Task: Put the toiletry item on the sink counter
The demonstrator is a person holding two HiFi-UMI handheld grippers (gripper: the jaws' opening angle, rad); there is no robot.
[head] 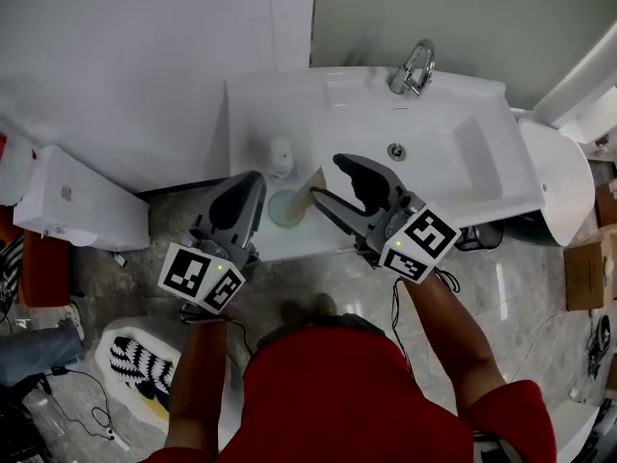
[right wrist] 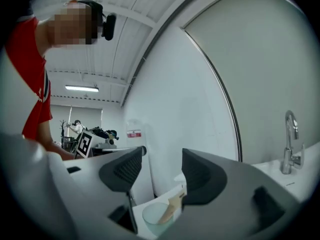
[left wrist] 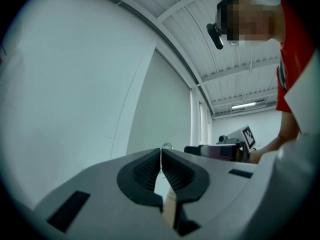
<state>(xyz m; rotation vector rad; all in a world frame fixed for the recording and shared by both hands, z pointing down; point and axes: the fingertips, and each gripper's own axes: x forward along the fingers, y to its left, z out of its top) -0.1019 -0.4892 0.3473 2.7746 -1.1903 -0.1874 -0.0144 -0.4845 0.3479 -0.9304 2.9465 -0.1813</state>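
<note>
A flat beige toiletry item (head: pixel 315 183) leans in a translucent cup (head: pixel 284 208) on the left front part of the white sink counter (head: pixel 253 104). My right gripper (head: pixel 323 176) hovers just right of the cup, jaws wide open with nothing between them. In the right gripper view the cup (right wrist: pixel 156 217) and the beige item (right wrist: pixel 173 207) lie below the open gripper (right wrist: pixel 160 166). My left gripper (head: pixel 254 176) is shut and empty at the counter's front edge, left of the cup. In the left gripper view its pads meet (left wrist: pixel 160 156), with the beige item (left wrist: pixel 170 206) showing beneath.
A white pump bottle (head: pixel 281 156) stands behind the cup. The basin (head: pixel 453 152) and chrome faucet (head: pixel 413 66) lie to the right. A white round fixture (head: pixel 564 177) sits beyond the counter's right end, a white box (head: pixel 72 201) at the left on the tiled floor.
</note>
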